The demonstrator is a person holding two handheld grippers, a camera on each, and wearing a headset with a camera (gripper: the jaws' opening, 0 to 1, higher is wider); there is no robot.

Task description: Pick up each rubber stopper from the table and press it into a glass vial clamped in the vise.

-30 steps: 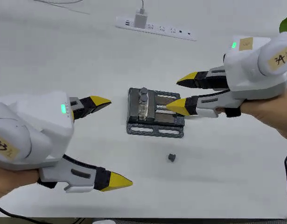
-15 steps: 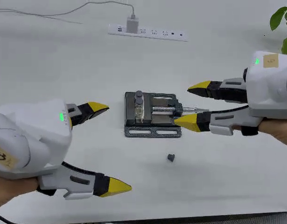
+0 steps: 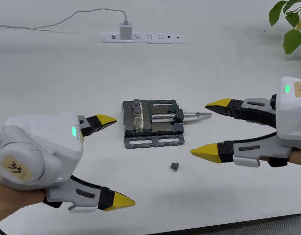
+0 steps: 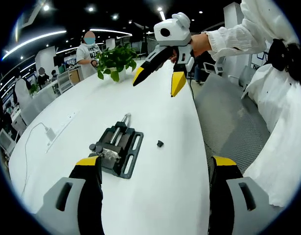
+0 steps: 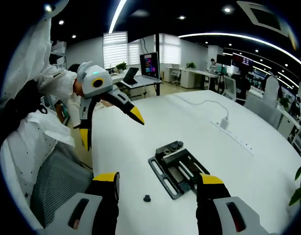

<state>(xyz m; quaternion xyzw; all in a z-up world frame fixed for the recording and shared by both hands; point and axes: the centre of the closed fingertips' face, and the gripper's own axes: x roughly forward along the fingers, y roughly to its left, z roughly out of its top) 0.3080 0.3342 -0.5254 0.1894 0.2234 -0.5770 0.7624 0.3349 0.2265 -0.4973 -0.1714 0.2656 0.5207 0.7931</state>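
Note:
A small black vise point(image 3: 152, 125) sits mid-table with glass vials point(image 3: 137, 119) clamped upright at its left end, dark stoppers on top. The vise point(image 4: 116, 149) lies just ahead of the left jaws, and the vise point(image 5: 179, 168) lies between the right jaws' lines. One loose dark rubber stopper point(image 3: 174, 167) lies on the table in front of the vise, also seen as the stopper point(image 4: 160, 144) and the stopper point(image 5: 147, 198). My left gripper point(image 3: 111, 160) is open, left of the vise. My right gripper point(image 3: 211, 128) is open, right of the vise. Both hold nothing.
A white power strip point(image 3: 143, 37) with a plugged charger and cable lies at the far side of the table. A green plant point(image 3: 287, 24) stands at the far right. The table's near edge point(image 3: 199, 226) runs close under the grippers. A person stands beyond the plant point(image 4: 89, 49).
My right gripper has drawn back to the right, away from the vise, and lowered. The head camera has shifted, so the vise sits further left in view. The left gripper stays roughly in place.

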